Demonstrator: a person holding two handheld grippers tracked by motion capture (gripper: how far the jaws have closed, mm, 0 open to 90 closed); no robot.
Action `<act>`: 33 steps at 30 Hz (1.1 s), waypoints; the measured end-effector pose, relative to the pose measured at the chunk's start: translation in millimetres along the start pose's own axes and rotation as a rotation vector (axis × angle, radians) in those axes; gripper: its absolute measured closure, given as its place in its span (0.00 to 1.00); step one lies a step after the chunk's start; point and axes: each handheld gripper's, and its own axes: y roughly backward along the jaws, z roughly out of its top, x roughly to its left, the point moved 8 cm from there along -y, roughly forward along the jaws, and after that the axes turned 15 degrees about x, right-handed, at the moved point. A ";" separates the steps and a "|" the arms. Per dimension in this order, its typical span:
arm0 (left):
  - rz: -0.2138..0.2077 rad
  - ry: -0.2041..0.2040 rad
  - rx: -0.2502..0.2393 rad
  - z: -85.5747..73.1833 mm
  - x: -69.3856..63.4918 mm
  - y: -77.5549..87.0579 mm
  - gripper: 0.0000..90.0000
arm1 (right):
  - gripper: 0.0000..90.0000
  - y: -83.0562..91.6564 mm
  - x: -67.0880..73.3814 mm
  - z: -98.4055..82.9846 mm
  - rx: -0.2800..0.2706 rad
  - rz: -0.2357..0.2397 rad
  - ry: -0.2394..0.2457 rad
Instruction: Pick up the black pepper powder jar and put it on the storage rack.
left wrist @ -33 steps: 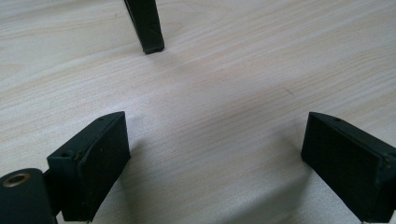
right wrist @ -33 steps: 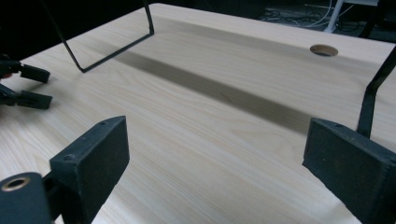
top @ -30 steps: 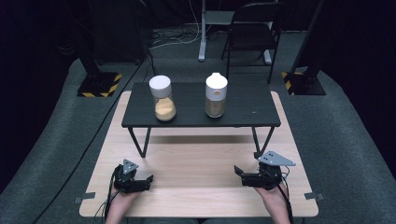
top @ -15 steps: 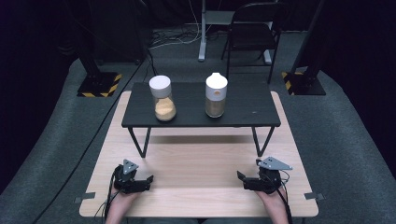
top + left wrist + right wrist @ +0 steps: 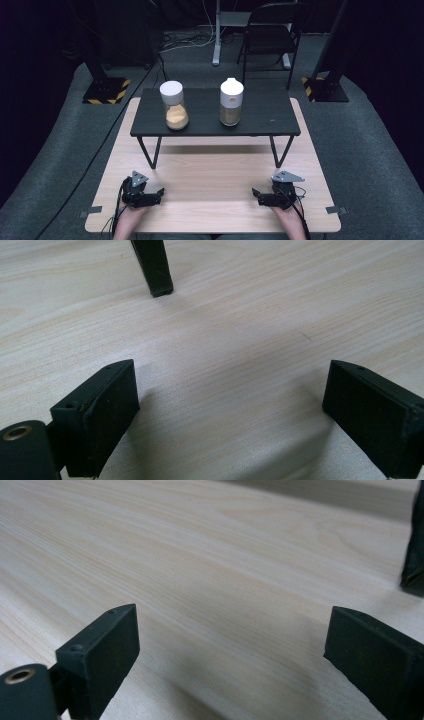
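While both tongs, left (image 5: 159, 191) and right (image 5: 255, 192), rest agape, the jars (image 5: 176, 105) look rigid, slippery, breakable; grip mid-body.

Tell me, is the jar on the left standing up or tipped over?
Standing up. The left jar sits upright on the black stand, white lid on top, tan stuff settled at its bottom.

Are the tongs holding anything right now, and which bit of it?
No, nothing is held. The left tongs and right tongs are both open, with bare wooden table between their jaws. Both jars stand on the black shelf, far off.
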 end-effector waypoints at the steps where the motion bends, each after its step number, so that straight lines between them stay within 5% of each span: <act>1: 0.000 -0.002 0.000 -0.1 0.0 0.0 0.08 | 0.07 -0.8 -0.3 0.2 0.008 0.001 -0.001; 10: 0.000 -0.002 0.000 -0.1 0.0 0.0 0.08 | 0.08 -5.7 -2.4 0.2 0.054 0.000 -0.002; 21: 0.000 -0.002 0.000 -0.1 -0.1 0.1 0.08 | 0.07 -9.4 9.6 1.5 0.082 -0.081 0.075; 33: 0.000 -0.002 0.000 -0.1 -0.1 0.1 0.08 | 0.06 -10.2 10.1 0.4 0.075 -0.082 0.075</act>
